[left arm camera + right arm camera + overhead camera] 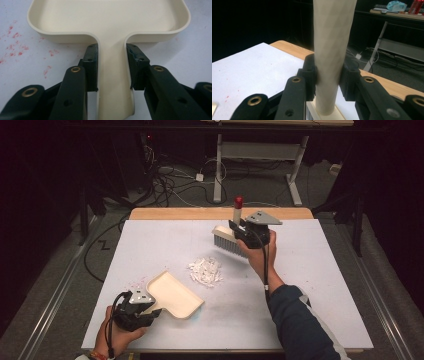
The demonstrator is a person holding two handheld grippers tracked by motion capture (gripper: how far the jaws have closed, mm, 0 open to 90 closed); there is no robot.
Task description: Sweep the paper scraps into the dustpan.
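Between right gripper [327,82] jaws: brush handle [332,50].

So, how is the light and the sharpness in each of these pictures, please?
High view: the white table is evenly lit, the room around it almost black, and the scrap pile looks soft. Left gripper view: bright and sharp on the dustpan, with little shadow. Right gripper view: the brush handle is lit but slightly soft, and the background is dark.
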